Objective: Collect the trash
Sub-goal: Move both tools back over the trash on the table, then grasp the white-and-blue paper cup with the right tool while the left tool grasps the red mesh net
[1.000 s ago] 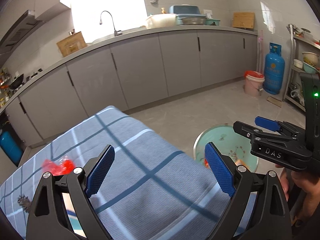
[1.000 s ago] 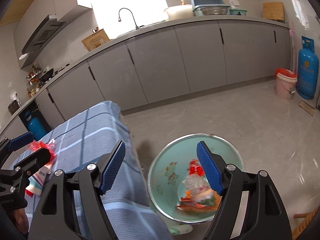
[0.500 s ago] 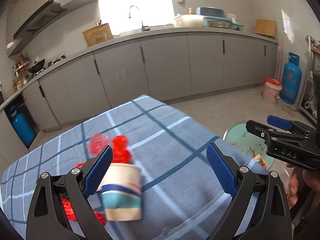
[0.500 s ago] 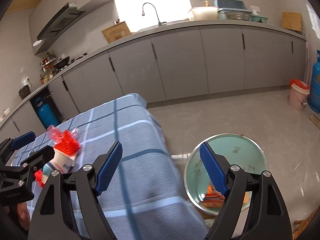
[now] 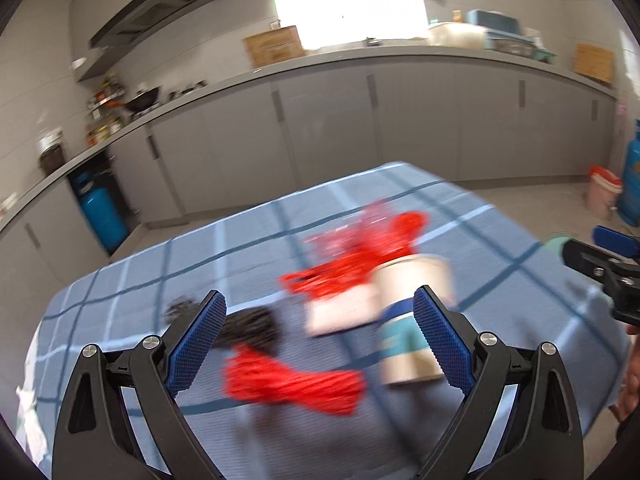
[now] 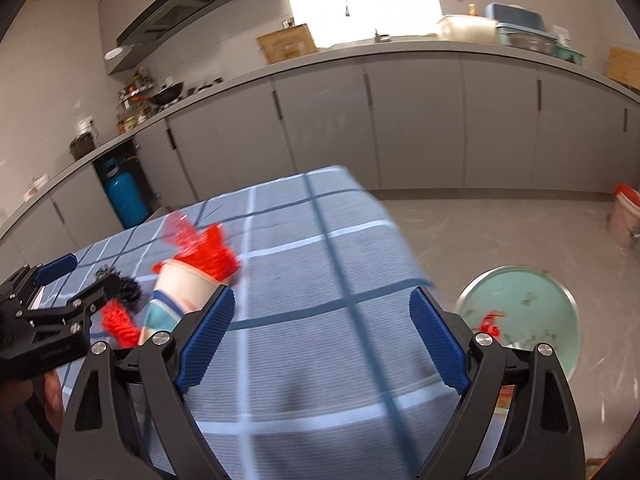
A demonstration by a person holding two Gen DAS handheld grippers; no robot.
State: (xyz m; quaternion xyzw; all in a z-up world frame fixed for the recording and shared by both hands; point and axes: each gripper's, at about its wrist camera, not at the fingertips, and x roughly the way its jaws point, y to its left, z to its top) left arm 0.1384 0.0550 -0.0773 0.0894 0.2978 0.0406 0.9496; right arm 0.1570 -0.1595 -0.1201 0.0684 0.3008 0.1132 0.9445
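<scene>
A kitchen with a long grey counter (image 5: 400,56) and grey cabinet doors fills the background of both views; in front of it stands a tabletop (image 5: 500,240) under a blue checked cloth, and the frames are smeared by motion blur

The left tongs (image 5: 320,346), at the bottom of the left wrist view, stand wide apart with nothing pressed between the blue pads; the trash lies on the cloth beyond and between them. The right tongs (image 6: 322,338), at the bottom of the right wrist view, are opening, with only bare cloth between them and no thing touched

The paper cup (image 5: 408,316) sits in the lower centre-right of the left view, just beside the right-hand pad. Its long axis tilts, the wide mouth toward the upper right of the frame, the base toward the bottom. In the right view the cup (image 6: 180,288) is at centre-left, mouth up and to the right, and red plastic (image 6: 210,254) bunches at that mouth. A red net (image 5: 292,384) lies low in the left view, with a dark clump (image 5: 252,330) just above it and a pale flat wrapper (image 5: 340,312) beside the cup

On the floor at the right of the right view a green basin (image 6: 524,312) holds a scrap of red trash (image 6: 491,322). A pink bucket (image 6: 624,216) stands farther off at the right edge
</scene>
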